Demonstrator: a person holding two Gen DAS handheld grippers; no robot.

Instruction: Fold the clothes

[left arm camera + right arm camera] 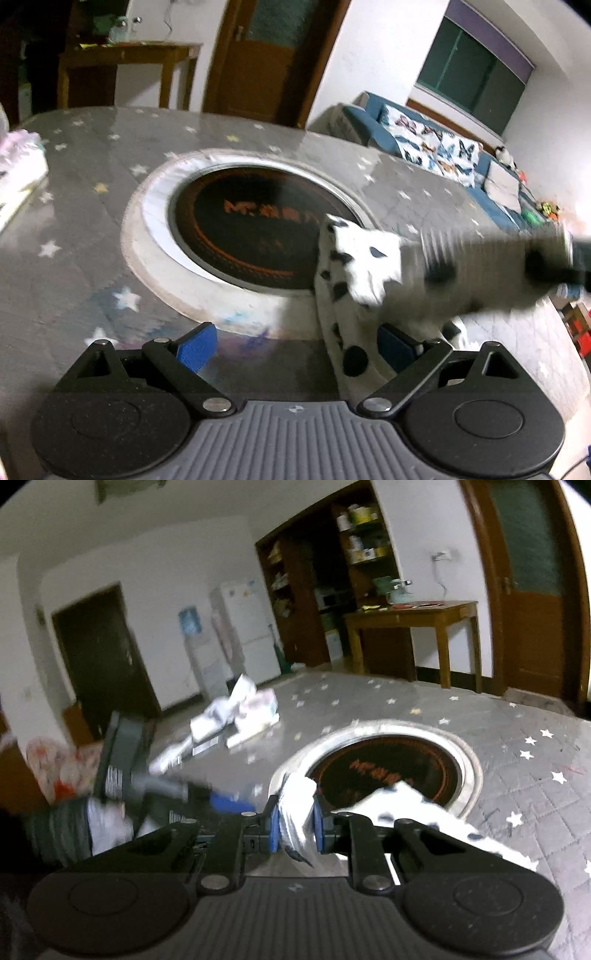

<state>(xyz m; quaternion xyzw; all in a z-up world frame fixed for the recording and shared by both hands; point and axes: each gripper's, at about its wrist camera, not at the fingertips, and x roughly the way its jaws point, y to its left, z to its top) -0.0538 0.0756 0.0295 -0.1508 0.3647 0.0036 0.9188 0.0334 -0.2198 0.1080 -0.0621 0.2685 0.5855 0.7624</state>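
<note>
Blue pads of the right gripper (295,827) press from both sides on a bunched fold of the white garment with black spots (402,805), so this gripper is closed on the cloth. From the pinch the fabric runs off to the gripper's right, draped across the near edge of the round dark hotplate (384,768) sunk in the grey star-patterned table (517,775). To the gripper's left, blurred, the other tool shows as a dark body with a blue tip.

The left gripper (295,347) stands wide apart, its blue pads (195,347) well separated and nothing pinched between them. The spotted garment (365,266) hangs just ahead of its right-hand finger, partly covering that pad; whether cloth and pad touch cannot be told. The garment rises from beside that finger to a lifted corner over the hotplate's rim (155,206), then stretches away to the right as a blurred grey band toward the right gripper (554,258), which is smeared by motion.

Farther out ahead of the right gripper, a loose heap of pale clothes (240,709) lies on the far part of the table. Beyond the table edge stand a wooden side table (413,620) and a brown door (528,590). Off to the left gripper's right, a blue sofa with butterfly-print cushions (436,144) sits below a window (476,70).
</note>
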